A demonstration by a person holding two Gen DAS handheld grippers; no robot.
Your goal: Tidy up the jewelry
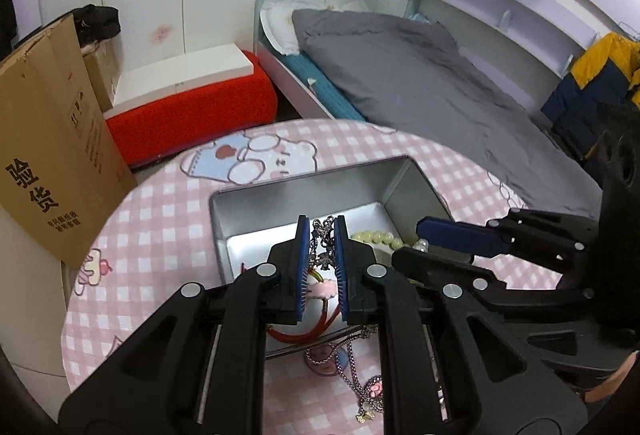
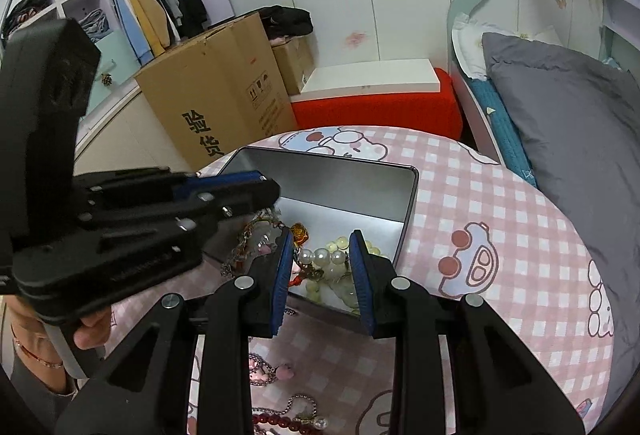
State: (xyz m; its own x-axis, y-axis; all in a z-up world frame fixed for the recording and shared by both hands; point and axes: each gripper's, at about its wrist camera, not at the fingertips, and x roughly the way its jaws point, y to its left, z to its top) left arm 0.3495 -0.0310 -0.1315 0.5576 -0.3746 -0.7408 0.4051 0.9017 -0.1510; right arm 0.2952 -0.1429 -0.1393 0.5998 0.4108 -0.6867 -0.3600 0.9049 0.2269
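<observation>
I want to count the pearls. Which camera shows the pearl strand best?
The right wrist view: the pearl strand hangs in plain sight between the right gripper's fingers, over the metal box. The left wrist view shows only one or two pearls beside that gripper.

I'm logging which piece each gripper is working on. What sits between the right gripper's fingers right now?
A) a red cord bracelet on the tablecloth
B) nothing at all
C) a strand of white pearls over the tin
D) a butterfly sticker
C: in the right wrist view the white pearls span the gap of the right gripper, above the open metal tin.
</observation>
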